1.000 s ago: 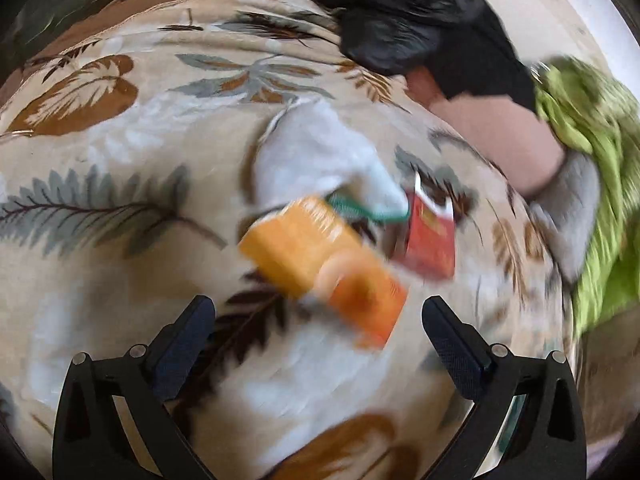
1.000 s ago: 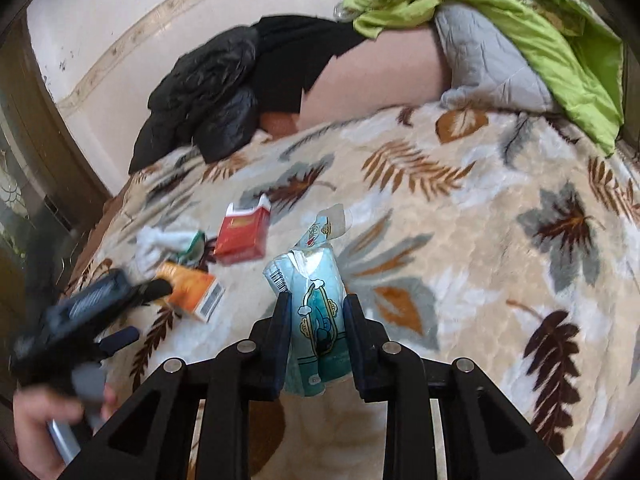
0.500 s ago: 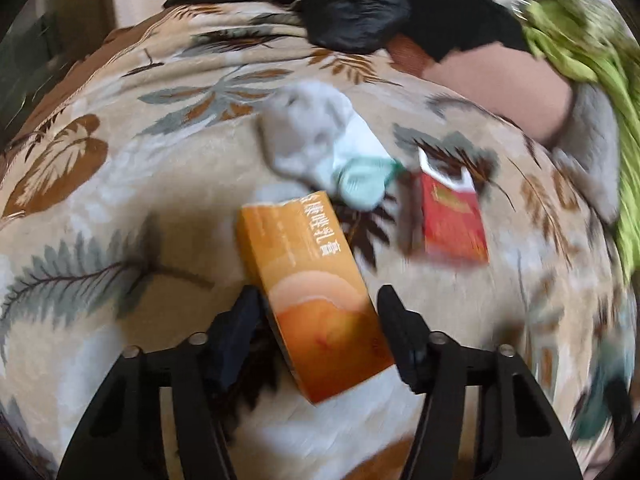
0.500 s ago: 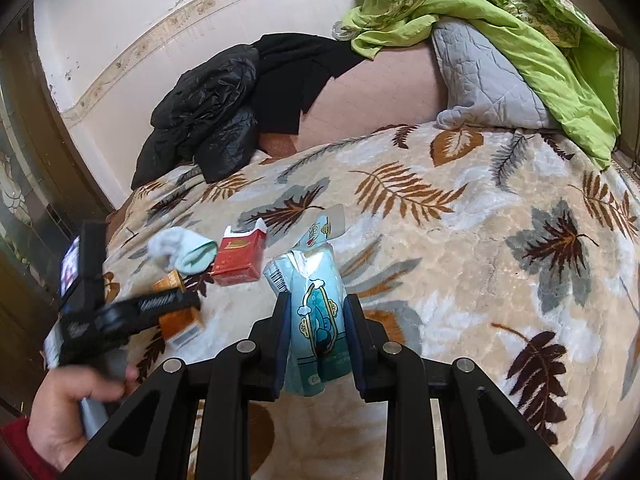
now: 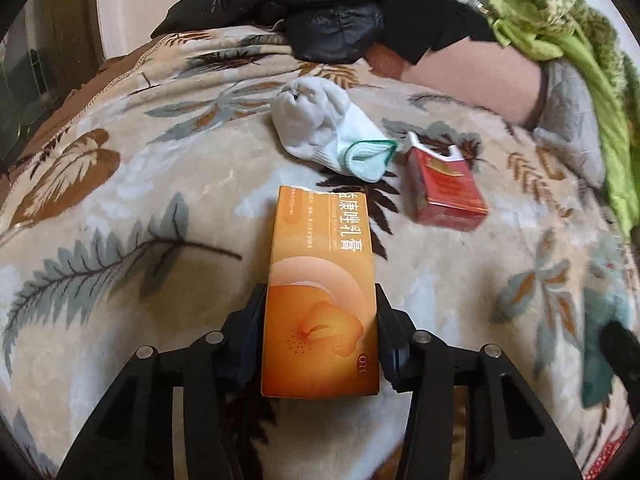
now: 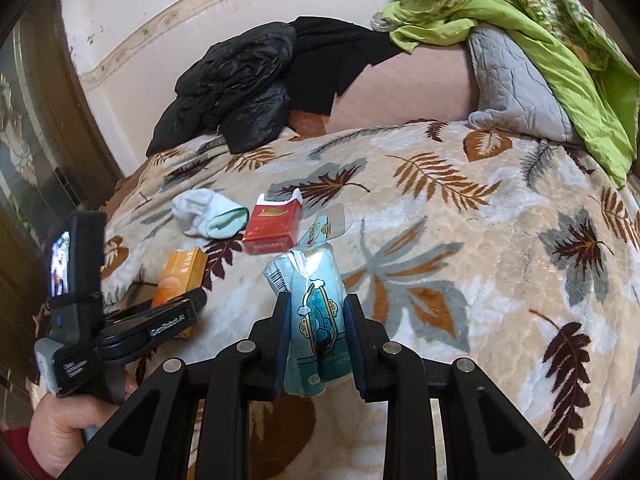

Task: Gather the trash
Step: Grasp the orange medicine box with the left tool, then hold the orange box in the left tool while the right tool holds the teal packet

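An orange carton [image 5: 320, 280] lies on the leaf-patterned blanket [image 5: 140, 200], and my left gripper [image 5: 320, 296] is closing on it, both pads touching its long sides. The right wrist view shows the same carton [image 6: 184, 272] in that left gripper [image 6: 180, 312], which a hand [image 6: 68, 428] holds. A red cigarette pack [image 5: 444, 188] with its lid open and a white sock [image 5: 320, 128] lie just beyond it. My right gripper [image 6: 317, 304] is shut on a crumpled light-blue wrapper [image 6: 316, 320], held above the blanket. The pack [image 6: 272, 224] and the sock [image 6: 208, 216] lie ahead of it to the left.
A black jacket [image 6: 236, 92] is heaped at the far edge of the bed against the wall. A grey quilted pillow [image 6: 512, 80] and a green cover [image 6: 560, 40] lie at the far right. A dark wooden door [image 6: 36, 160] stands to the left.
The left gripper's jaws went from wide open to closed around the orange carton, and the gripper rolled so the carton runs straight between the fingers. The right gripper kept its grip on the wrapper.
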A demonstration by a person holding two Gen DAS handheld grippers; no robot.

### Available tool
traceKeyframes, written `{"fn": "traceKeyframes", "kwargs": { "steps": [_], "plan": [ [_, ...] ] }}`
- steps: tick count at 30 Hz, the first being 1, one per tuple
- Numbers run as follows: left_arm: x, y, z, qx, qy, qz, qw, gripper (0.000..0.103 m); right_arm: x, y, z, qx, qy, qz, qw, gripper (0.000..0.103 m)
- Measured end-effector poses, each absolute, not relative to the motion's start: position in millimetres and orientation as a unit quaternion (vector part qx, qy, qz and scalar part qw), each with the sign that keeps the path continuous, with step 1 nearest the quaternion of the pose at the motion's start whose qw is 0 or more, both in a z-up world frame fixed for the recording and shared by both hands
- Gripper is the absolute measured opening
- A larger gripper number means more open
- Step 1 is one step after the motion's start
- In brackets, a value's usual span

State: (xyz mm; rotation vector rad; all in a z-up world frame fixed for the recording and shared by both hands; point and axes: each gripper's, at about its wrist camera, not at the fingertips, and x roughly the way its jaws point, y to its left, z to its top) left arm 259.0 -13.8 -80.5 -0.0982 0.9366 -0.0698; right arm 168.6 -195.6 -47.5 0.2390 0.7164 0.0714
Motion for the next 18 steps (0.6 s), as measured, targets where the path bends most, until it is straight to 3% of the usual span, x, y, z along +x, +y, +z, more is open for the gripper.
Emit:
{"fn": "traceKeyframes", "kwargs": {
  "steps": [12,18],
  "plan": [
    [142.8,4.0,-31.5,-0.016,0.352,-0.067,0.933,0.047,121.3,-187.4,-37.1,0.113,0.343,0.051,0.931,0.028],
    [131.3,-6.0,-31.8,0.009,0.329,-0.076,0.941,0.047,88.1,-181.0,-35.9,0.088,0.34,0.054,0.935,0.028]
  ]
}}
